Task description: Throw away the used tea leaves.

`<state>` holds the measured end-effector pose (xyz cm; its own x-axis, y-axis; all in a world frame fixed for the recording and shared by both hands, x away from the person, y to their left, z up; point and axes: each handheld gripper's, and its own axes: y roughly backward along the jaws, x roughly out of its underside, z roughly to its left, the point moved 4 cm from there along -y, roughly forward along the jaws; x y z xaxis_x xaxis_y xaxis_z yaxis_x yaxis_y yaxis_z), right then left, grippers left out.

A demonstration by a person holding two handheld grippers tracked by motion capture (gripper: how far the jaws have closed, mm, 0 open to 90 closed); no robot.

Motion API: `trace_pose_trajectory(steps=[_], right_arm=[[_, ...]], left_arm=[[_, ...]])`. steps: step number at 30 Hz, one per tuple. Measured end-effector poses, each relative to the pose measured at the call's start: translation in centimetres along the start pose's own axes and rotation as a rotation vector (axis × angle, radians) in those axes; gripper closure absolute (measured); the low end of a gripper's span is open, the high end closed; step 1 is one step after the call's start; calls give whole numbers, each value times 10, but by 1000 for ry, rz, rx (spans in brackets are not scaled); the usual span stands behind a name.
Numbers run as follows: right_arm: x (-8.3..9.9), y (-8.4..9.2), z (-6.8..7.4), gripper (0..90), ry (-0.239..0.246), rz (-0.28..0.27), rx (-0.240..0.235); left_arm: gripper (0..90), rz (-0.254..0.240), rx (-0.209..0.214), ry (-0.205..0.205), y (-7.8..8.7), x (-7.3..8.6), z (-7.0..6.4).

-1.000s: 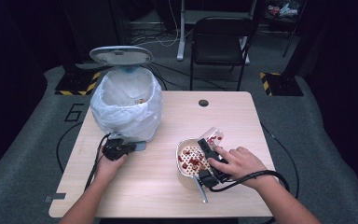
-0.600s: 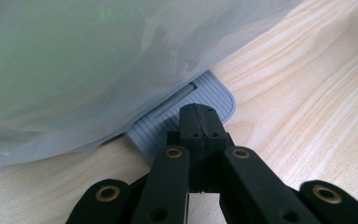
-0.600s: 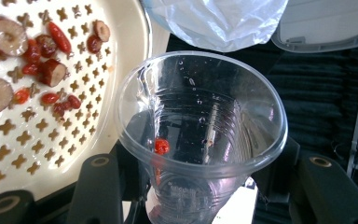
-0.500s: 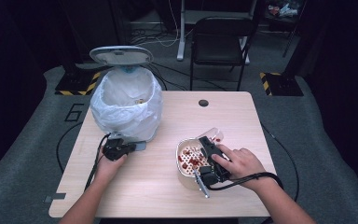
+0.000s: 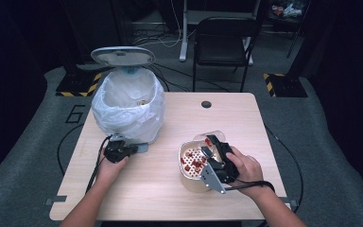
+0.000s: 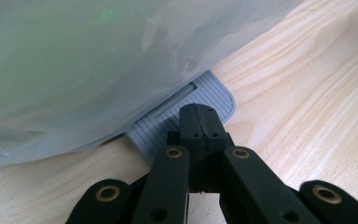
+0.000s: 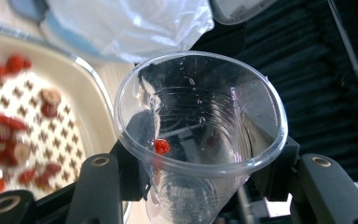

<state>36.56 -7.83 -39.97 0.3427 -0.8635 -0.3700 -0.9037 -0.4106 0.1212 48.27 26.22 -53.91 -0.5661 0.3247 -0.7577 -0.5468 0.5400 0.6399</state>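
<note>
Left gripper [image 5: 123,151] sits low at the left-centre of the high view, right at the foot of the bin [image 5: 128,106]; in the left gripper view its jaws are pressed fully together, nothing between them, their tips resting on the grey ribbed pedal [image 6: 186,109] that pokes out from under the white bin bag [image 6: 98,60]; the bin's lid [image 5: 122,56] stands raised at the upper left of the high view.

Over to the right gripper [image 5: 212,149], lower right of centre in the high view; its jaws are spread wide and clamped on either side of a clear plastic cup [image 7: 200,130]; the cup is tilted, its mouth facing the camera in the right gripper view, droplets on the inside wall and one red bit [image 7: 161,146] stuck low inside; the cup hangs just over the edge of a cream perforated strainer tray [image 5: 187,156], with red pieces [image 7: 9,126] scattered on its holes at the left of that view.

Both trays and bin stand on the pale wooden worktop [image 5: 170,198]; a person's hand [image 5: 246,168] wraps the right gripper.
</note>
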Motion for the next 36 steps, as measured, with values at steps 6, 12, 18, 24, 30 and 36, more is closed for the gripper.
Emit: trace_pose_trajectory(steps=[6, 12, 18, 24, 30, 36], right_arm=[[3, 0, -8, 461, -257, -34, -21], [11, -3, -14, 459, -530, -65, -93], [21, -5, -22, 460, -739, -83, -120], [28, -5, -27, 460, -906, -113, -162], [31, -6, -28, 460, -996, -146, -190], [33, -6, -33, 461, -1055, -166, -210]], left_arm=[[900, -14, -6, 6, -1, 0, 0], [900, -19, -4, 0, -2, 0, 1], [900, -14, -8, 6, -1, 0, 0], [900, -14, -7, 6, -1, 0, 1], [900, -14, -7, 6, -1, 0, 1], [900, -15, -3, 9, -1, 0, 0]])
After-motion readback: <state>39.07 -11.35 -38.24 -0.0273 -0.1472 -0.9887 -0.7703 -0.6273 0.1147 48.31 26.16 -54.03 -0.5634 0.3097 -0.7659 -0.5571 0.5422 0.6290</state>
